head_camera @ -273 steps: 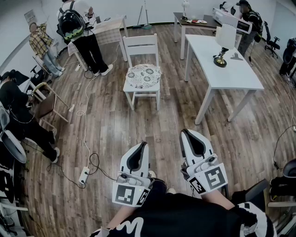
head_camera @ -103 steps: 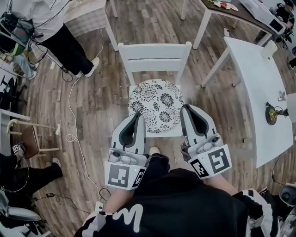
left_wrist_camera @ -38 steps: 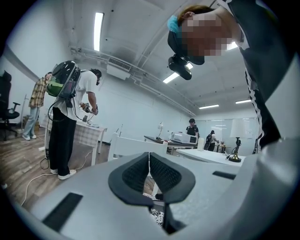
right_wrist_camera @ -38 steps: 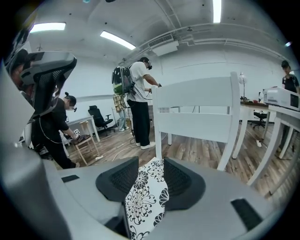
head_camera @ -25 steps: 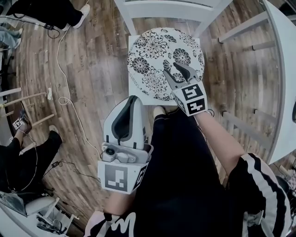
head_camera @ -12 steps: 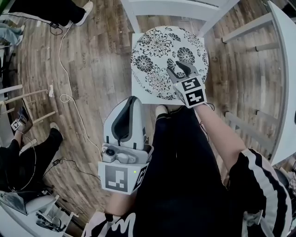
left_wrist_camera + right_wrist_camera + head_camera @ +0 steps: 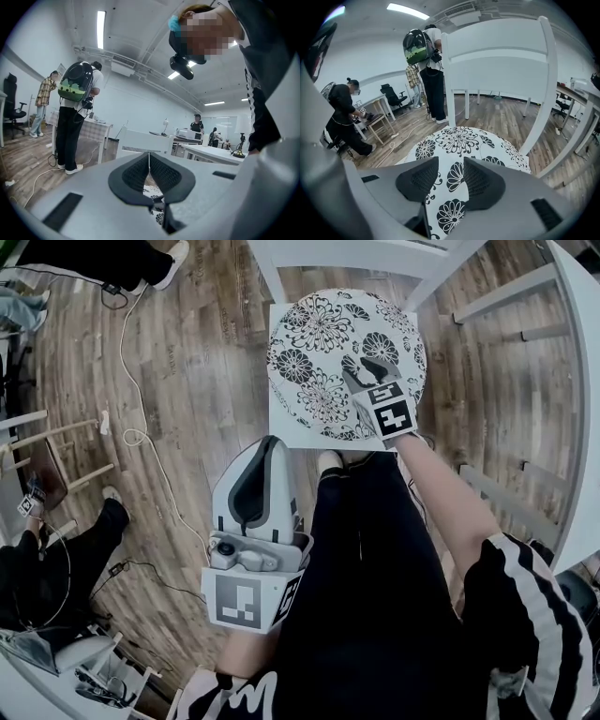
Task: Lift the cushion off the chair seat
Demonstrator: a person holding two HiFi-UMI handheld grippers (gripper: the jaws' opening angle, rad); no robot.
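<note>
A round white cushion (image 7: 323, 343) with black flower print lies flat on the seat of a white wooden chair (image 7: 281, 432). My right gripper (image 7: 368, 368) hovers over the cushion's near right part, jaws open with a narrow gap and nothing between them. In the right gripper view the cushion (image 7: 461, 138) fills the space just beyond the right gripper (image 7: 451, 180), and the chair's backrest (image 7: 501, 42) rises behind. My left gripper (image 7: 255, 486) is held back beside my leg, off the chair, shut and empty. In the left gripper view the left gripper (image 7: 149, 171) shows pads touching.
A white table (image 7: 583, 381) stands right of the chair. A cable (image 7: 131, 390) trails over the wooden floor at left, near a small wooden chair (image 7: 28, 460). People stand or sit to the left, one with a green backpack (image 7: 417, 47).
My right gripper has moved forward and further over the cushion, from its near edge toward its middle right. The left gripper has stayed by my leg.
</note>
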